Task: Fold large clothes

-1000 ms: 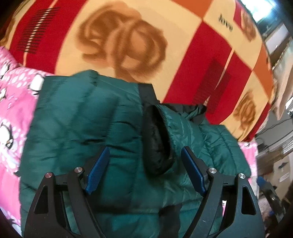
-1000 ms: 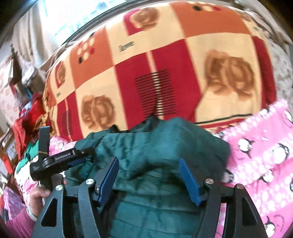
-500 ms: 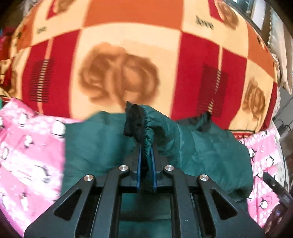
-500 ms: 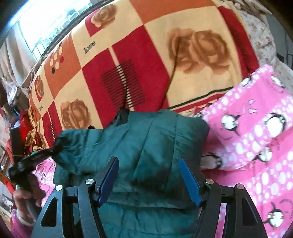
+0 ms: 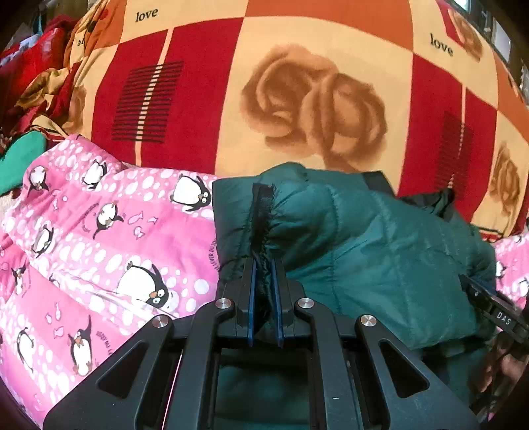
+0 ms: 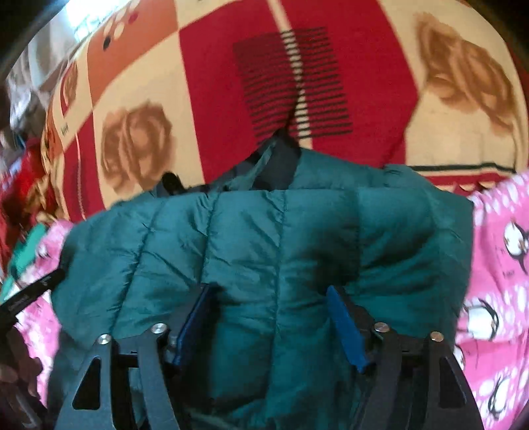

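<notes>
Green puffer jacket point(image 5: 380, 251) lies bunched at lower centre of both views, on pink penguin bedding point(image 5: 99, 251) below a rose-patterned blanket point(image 5: 314, 99). Left gripper point(image 5: 264, 294) fingers are clamped on its black-trimmed edge. Right gripper point(image 6: 271, 321) fingers are spread wide over the fabric, gripping nothing.

Behind your work lay a checked blanket point(image 5: 297, 99) of red, cream and orange squares, printed with brown roses and the word "love". In front of it you had a pink penguin-print quilt point(image 5: 99, 248) dotted with white spots. At your far left sat a crumpled heap of red bedding point(image 5: 33, 66). Bright daylight entered through a window point(image 6: 82, 20) beyond the blanket's far edge.
</notes>
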`<state>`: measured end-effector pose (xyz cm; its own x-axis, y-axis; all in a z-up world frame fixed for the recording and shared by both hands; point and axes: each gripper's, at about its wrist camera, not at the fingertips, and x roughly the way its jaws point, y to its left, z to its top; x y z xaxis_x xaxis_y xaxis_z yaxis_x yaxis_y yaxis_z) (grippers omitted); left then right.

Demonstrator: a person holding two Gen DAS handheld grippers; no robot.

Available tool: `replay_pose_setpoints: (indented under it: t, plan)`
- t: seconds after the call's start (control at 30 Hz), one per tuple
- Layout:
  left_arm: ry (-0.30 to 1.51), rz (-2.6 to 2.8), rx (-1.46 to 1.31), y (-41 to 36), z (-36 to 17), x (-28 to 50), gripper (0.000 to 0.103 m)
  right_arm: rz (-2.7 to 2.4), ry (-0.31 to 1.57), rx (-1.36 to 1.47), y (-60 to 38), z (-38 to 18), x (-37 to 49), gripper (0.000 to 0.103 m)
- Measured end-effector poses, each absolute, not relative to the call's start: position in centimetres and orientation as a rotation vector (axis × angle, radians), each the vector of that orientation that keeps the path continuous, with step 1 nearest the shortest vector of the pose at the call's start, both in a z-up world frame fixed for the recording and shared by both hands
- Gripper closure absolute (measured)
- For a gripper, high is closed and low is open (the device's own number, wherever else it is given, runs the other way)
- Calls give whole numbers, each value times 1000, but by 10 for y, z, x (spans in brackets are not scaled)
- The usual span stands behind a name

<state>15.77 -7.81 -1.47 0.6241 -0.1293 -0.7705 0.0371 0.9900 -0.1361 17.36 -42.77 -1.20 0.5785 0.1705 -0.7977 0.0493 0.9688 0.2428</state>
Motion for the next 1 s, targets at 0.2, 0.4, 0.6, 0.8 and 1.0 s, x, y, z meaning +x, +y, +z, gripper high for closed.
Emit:
replay_pose_setpoints:
  t: [0.2, 0.4, 0.6, 0.8, 1.0]
  plan:
    - [867, -61, -36, -91, -18, 164, 94, 44, 987, 191, -423, -15, 182, 27]
    - [861, -41, -9, -91, -18, 166, 76, 82, 920, 194, -405, 25, 160, 27]
    - [837, -21, -28, -84, -18, 167, 48, 168, 908, 113, -358, 29, 158, 27]
    - [837, -28, -15, -88, -22, 170, 48, 123, 963, 38, -330, -7, 179, 23]
    - [834, -29, -5, -91, -22, 170, 48, 101, 967, 68, -336, -15, 188, 19]
